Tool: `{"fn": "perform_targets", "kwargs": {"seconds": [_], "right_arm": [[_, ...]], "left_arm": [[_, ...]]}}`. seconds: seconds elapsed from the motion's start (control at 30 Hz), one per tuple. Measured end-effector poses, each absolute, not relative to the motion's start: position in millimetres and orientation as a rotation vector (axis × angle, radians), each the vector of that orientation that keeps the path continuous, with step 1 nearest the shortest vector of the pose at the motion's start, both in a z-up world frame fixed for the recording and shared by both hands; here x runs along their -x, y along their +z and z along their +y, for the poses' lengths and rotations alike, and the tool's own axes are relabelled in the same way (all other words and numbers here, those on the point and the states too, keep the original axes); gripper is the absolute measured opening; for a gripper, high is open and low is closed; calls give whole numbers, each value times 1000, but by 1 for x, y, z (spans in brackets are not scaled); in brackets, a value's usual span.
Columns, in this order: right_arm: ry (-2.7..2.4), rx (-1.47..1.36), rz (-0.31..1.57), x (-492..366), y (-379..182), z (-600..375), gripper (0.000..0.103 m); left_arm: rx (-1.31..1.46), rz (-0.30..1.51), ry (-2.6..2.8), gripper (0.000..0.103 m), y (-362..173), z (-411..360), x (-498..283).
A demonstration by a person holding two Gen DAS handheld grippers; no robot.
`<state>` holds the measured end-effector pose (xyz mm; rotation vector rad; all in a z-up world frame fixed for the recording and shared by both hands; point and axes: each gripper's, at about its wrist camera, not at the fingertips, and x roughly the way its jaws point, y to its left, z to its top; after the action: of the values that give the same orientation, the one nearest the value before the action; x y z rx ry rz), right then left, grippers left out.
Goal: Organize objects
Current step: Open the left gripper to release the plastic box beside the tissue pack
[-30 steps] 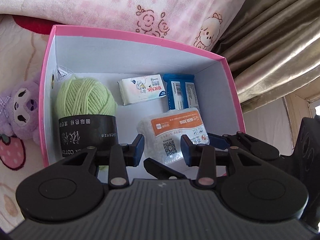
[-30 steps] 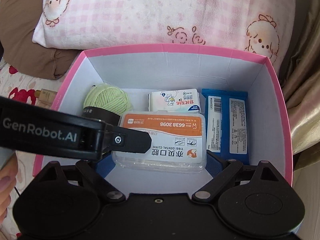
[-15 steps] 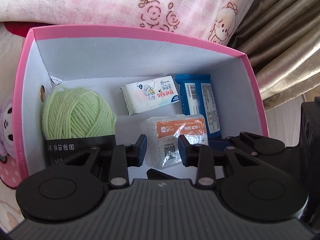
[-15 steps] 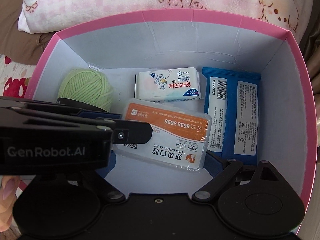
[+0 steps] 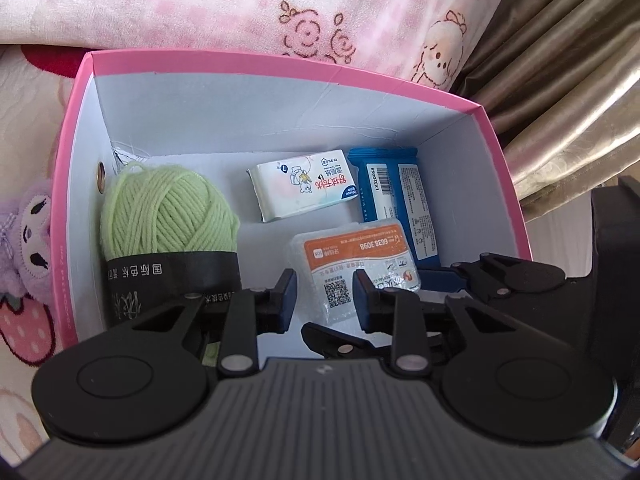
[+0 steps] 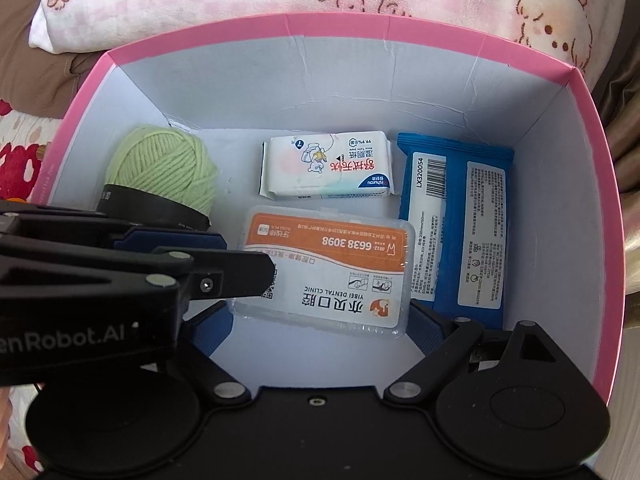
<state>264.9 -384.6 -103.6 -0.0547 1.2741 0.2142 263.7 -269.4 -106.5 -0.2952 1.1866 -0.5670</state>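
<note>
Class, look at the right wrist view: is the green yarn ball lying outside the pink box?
No, the green yarn ball sits inside the pink box, in its left corner.

The box (image 6: 600,184) looks like matt cardboard, pink outside and white within, its far wall creased. The yarn ball (image 6: 164,168) is soft, fuzzy green wool in a matt black paper band. The floss case (image 6: 332,272) is clear, glossy hard plastic under a smooth printed label. The tissue pack (image 6: 326,166) and the blue wipes pack (image 6: 456,220) are in thin, shiny plastic film. The pillow (image 5: 240,8) is soft printed cloth; the curtain (image 5: 560,60) has a satin sheen. Each claw is matt black plastic with small bright metal pins and blue rubbery pads (image 5: 286,292).
</note>
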Motion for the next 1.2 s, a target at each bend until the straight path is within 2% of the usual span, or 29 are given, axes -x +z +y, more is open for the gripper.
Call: {"fn": "perform_targets", "kwargs": {"seconds": [0.13,0.2,0.23,0.27,0.4,0.47,0.73,0.93,1.07,1.17,1.2], "right_arm": [[204,46,1296,-263,-108,-384,95],[193,41,1281,-264,-109,-384,91],[196,31,1276,-264,-109,-385,88],[202,6,1272,-264,-108,-385,79],[169,16,1192,-266,-99,-379,65],[127,43,1175,-268,-96,-375,52],[108,10,1126,-245,-86,-375,53],[139,-10,1019,-201,-40,-361,58],[142,25,999,-186,-15,-349,60],[147,48,981,-174,3,-341,61],[150,50,972,-168,10,-338,61]], "left_arm": [[297,1172,-572,29,-99,-264,-263],[299,1166,-574,29,-96,-262,-263],[301,1165,-574,29,-94,-261,-263],[302,1163,-574,29,-93,-260,-263],[305,1159,-569,29,-89,-258,-262],[312,1160,-568,29,-87,-256,-262],[254,1142,-570,29,-69,-246,-244],[155,1149,-549,45,-46,-229,-221],[159,1134,-499,60,-27,-197,-202],[149,1111,-464,67,-8,-173,-189],[136,1105,-451,73,-2,-166,-185]]}}
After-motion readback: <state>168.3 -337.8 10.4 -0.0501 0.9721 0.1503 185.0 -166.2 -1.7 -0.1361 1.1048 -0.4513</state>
